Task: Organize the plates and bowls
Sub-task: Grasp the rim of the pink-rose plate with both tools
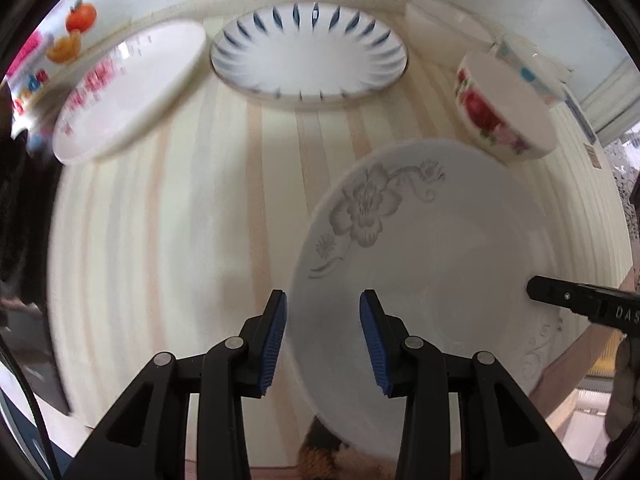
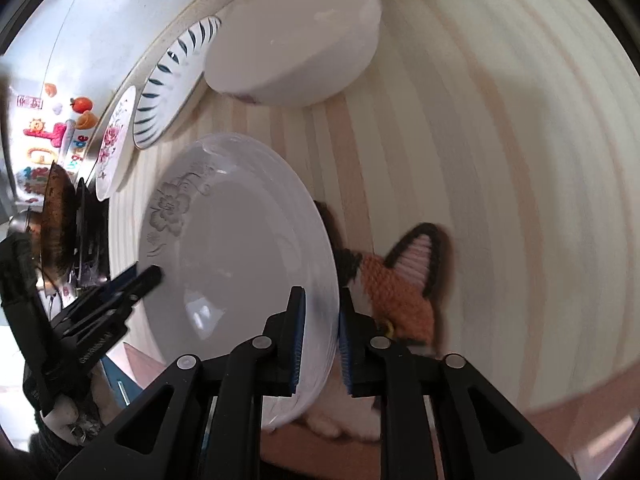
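Right tongs (image 2: 322,328) pinch the grey-flowered plate (image 2: 240,248) rim; left tongs (image 1: 323,340) spread, straddling its opposite edge.

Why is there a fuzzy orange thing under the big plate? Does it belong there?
It looks out of place. A knitted orange fox-like piece with a pink ear lies on the striped table, partly tucked under the grey-flowered plate that the right gripper grips by its rim. Everything else nearby is dishes.

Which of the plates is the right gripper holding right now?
The grey-flower plate, its rim clamped in the right gripper. The blue-dash plate and the pink-flower plate lie apart, further back on the table.
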`<state>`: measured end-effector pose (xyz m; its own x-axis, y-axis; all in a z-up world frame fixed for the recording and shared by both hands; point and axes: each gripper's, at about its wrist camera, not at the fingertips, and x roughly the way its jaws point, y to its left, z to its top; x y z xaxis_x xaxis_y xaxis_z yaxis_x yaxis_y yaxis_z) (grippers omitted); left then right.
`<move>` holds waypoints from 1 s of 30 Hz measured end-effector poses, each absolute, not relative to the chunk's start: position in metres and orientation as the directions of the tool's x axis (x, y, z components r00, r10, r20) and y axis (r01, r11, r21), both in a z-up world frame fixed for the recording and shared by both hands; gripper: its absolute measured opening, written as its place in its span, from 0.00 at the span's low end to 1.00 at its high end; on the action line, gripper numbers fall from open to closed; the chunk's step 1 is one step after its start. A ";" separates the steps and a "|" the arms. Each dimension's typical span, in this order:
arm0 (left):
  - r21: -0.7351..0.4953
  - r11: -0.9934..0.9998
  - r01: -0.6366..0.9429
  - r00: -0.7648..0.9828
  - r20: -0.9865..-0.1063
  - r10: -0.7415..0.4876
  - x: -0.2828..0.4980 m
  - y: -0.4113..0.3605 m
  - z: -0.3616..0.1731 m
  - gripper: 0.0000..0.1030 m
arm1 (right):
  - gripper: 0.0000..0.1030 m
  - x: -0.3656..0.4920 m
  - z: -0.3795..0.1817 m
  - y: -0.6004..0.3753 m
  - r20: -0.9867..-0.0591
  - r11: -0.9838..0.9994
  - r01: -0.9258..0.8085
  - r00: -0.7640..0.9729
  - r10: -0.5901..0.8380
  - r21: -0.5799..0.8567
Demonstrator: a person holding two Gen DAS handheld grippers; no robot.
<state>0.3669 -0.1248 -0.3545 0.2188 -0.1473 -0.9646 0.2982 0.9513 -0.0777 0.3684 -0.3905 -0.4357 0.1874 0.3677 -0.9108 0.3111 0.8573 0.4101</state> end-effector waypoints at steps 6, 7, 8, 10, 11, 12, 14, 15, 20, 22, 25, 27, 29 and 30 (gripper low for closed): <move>-0.132 0.975 0.176 0.371 -0.909 -0.190 0.390 -0.061 -0.280 0.35 | 0.38 0.386 -0.348 -0.363 -0.906 0.891 0.237 0.276 0.321 0.388; -0.146 0.979 0.143 0.380 -0.905 -0.191 0.399 -0.049 -0.276 0.36 | 0.45 0.397 -0.337 -0.352 -0.893 0.890 0.209 0.299 0.337 0.406; -0.164 0.980 0.111 0.384 -0.903 -0.195 0.407 -0.035 -0.274 0.36 | 0.51 0.408 -0.329 -0.342 -0.879 0.886 0.185 0.318 0.356 0.426; -0.175 0.984 0.042 0.384 -0.906 -0.177 0.426 -0.010 -0.281 0.36 | 0.52 0.444 -0.321 -0.317 -0.849 0.875 0.127 0.340 0.404 0.468; -0.178 0.984 0.003 0.377 -0.911 -0.166 0.438 0.004 -0.289 0.36 | 0.52 0.466 -0.322 -0.302 -0.843 0.876 0.102 0.342 0.415 0.472; -0.177 0.984 -0.022 0.372 -0.915 -0.156 0.444 0.011 -0.295 0.36 | 0.52 0.487 -0.323 -0.288 -0.841 0.880 0.077 0.346 0.417 0.468; -0.179 0.980 -0.081 0.360 -0.922 -0.139 0.459 0.029 -0.311 0.36 | 0.52 0.537 -0.333 -0.260 -0.841 0.890 0.024 0.339 0.422 0.456; -0.183 0.977 -0.106 0.353 -0.926 -0.135 0.466 0.033 -0.320 0.36 | 0.52 0.561 -0.339 -0.248 -0.843 0.892 0.004 0.330 0.425 0.451; -0.195 0.962 -0.191 0.321 -0.939 -0.126 0.498 0.053 -0.346 0.36 | 0.52 0.663 -0.367 -0.189 -0.849 0.904 -0.095 0.315 0.425 0.417; -0.187 0.961 -0.203 0.313 -0.943 -0.117 0.506 0.057 -0.351 0.36 | 0.52 0.694 -0.380 -0.170 -0.855 0.908 -0.129 0.307 0.418 0.398; -0.147 0.965 -0.219 0.311 -0.948 -0.073 0.514 0.056 -0.356 0.40 | 0.51 0.727 -0.402 -0.149 -0.863 0.909 -0.169 0.287 0.415 0.381; -0.130 0.965 -0.227 0.309 -0.949 -0.056 0.519 0.057 -0.360 0.41 | 0.51 0.736 -0.414 -0.145 -0.866 0.909 -0.169 0.279 0.414 0.380; -0.142 0.961 -0.238 0.292 -0.954 -0.068 0.522 0.061 -0.366 0.41 | 0.51 0.746 -0.426 -0.145 -0.871 0.910 -0.163 0.268 0.413 0.381; -0.152 0.959 -0.240 0.286 -0.955 -0.079 0.524 0.063 -0.369 0.41 | 0.50 0.750 -0.430 -0.145 -0.870 0.909 -0.157 0.263 0.416 0.387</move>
